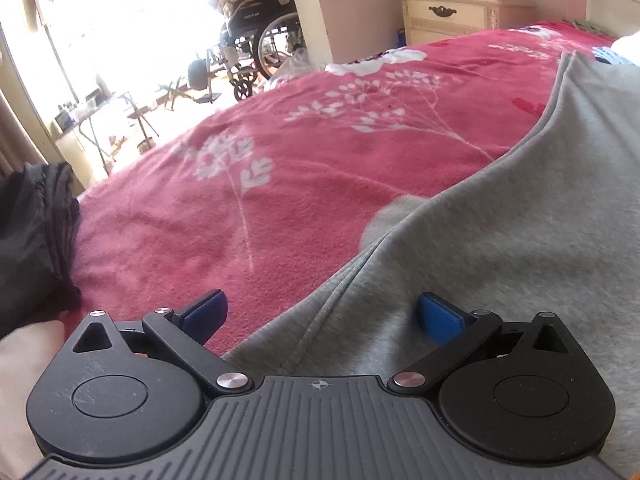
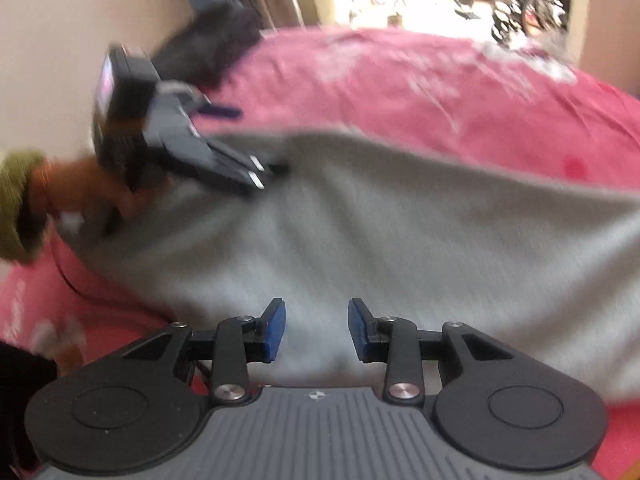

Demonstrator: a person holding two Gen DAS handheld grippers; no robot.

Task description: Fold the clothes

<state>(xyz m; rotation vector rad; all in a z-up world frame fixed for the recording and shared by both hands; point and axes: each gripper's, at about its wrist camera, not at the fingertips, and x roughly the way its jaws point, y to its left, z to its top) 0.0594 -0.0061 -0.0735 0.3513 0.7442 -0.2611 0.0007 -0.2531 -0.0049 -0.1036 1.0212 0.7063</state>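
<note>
**Grey knit on pink fleece**

Left wrist: left gripper (image 1: 322,316) spread wide, empty, over one soft grey garment (image 1: 500,240) lying on a fuzzy floral pink blanket (image 1: 280,184); one dark cloth (image 1: 32,240) lies apart.

Right wrist, blurred: right gripper (image 2: 317,330) part-open, holding nothing, above the garment.

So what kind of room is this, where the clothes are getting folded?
Most likely a home bedroom: a bed under a pink floral blanket, a cream nightstand beside it, and a wheelchair parked by the bright window.
</note>
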